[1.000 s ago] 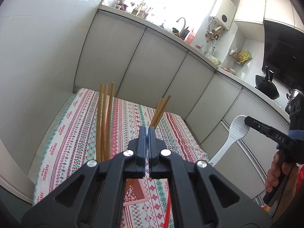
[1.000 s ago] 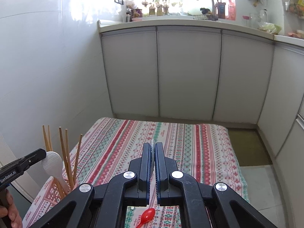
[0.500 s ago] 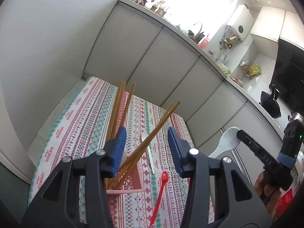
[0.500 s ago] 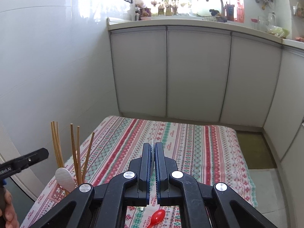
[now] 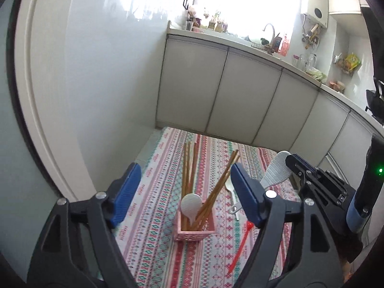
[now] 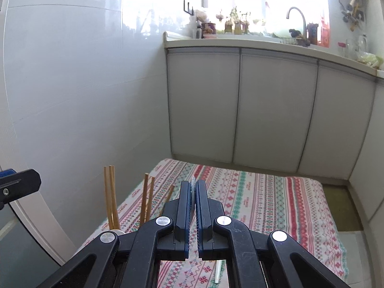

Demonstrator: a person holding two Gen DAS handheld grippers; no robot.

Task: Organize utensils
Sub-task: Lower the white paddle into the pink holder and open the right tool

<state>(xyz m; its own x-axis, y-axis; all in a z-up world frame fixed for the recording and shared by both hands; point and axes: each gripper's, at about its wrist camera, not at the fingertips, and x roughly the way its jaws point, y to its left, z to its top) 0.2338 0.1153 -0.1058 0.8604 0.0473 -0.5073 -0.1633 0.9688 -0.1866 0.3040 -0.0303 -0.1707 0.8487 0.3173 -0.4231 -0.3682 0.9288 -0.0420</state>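
Observation:
A pink holder stands on the patterned tablecloth, with several wooden chopsticks and a white spoon upright in it. My left gripper hovers above and behind it, its jaws opening with nothing between them. My right gripper is shut on a white rice paddle, which shows only as a thin edge in the right wrist view. It hangs to the right of the holder. A second white spoon and a red spoon lie flat on the cloth right of the holder.
White cabinets under a counter with a sink tap run past the table's far edge. A glossy white wall closes the left side. Bare cloth stretches beyond the holder.
My left gripper has opened, let go of the white spoon into the holder, and drawn up and back. The right gripper has carried the paddle sideways toward the holder.

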